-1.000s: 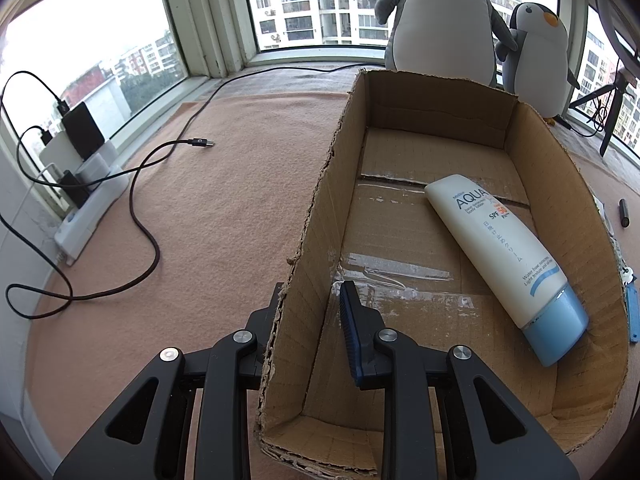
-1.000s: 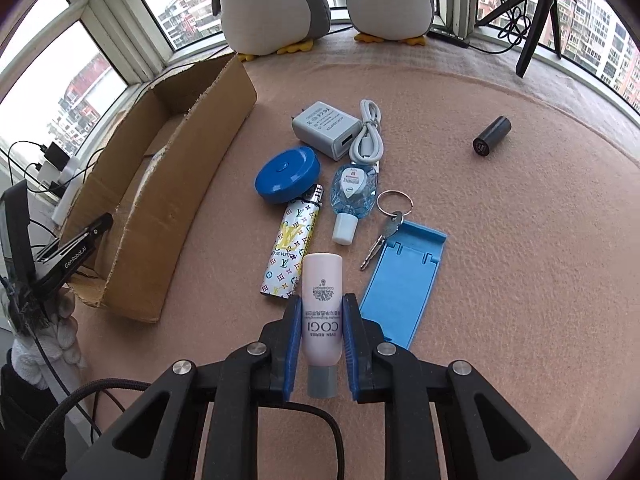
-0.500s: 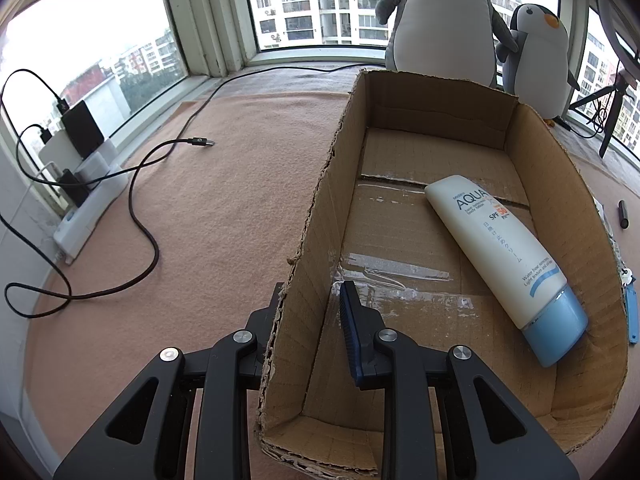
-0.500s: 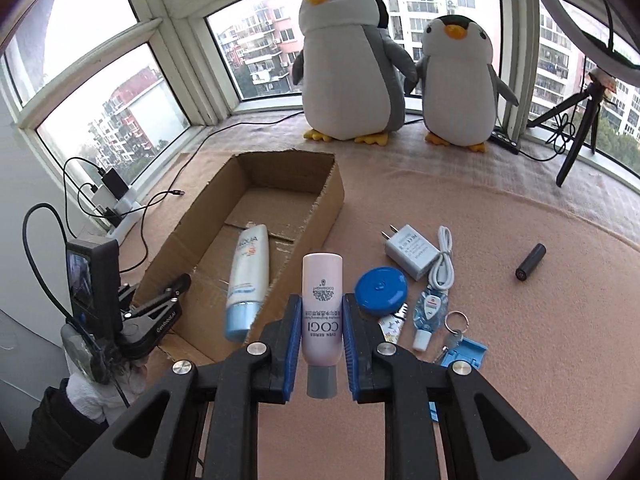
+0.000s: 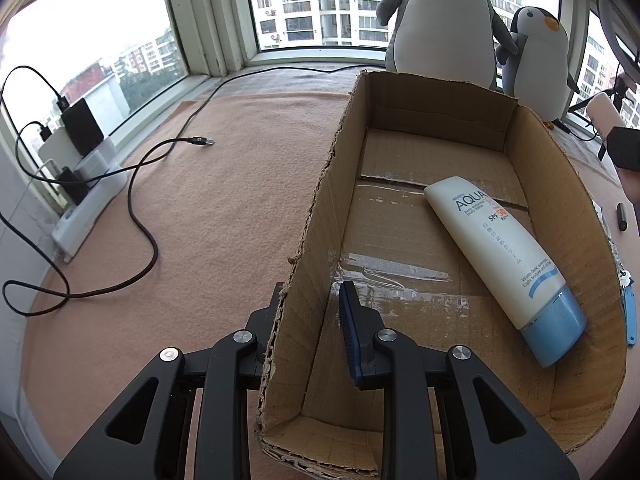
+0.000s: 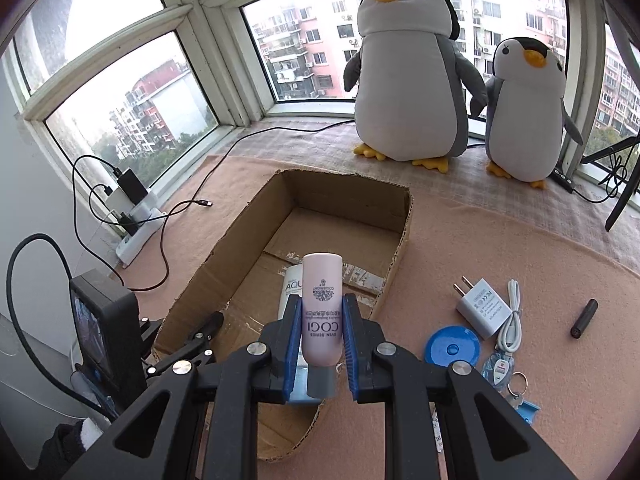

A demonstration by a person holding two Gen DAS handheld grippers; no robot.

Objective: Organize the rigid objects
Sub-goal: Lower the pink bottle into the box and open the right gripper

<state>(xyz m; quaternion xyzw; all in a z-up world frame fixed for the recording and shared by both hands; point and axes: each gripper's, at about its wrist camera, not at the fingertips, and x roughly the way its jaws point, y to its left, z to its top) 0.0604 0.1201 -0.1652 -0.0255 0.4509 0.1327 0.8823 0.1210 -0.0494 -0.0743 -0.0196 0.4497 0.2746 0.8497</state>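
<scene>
My right gripper (image 6: 319, 340) is shut on a pink COGI tube (image 6: 321, 300) and holds it in the air above the near right part of the open cardboard box (image 6: 400, 232). A white and blue AQUA sunscreen tube (image 5: 500, 252) lies inside the box; it also shows in the right wrist view (image 6: 291, 286). My left gripper (image 5: 310, 312) is shut on the box's left wall (image 5: 316, 232), one finger inside and one outside. The pink tube's end shows in the left wrist view (image 5: 604, 110) at the far right.
Right of the box on the pink cloth lie a white charger (image 6: 482, 308), a white cable (image 6: 512, 312), a blue round case (image 6: 452, 348), a sanitizer bottle (image 6: 498, 368), keys (image 6: 518, 384) and a black cylinder (image 6: 584, 318). Two plush penguins (image 6: 412, 80) stand at the window. A power strip (image 5: 84, 196) with cables lies left.
My right gripper has lifted the pink tube off the cloth and carried it left, over the box. The left gripper and the box have not moved.
</scene>
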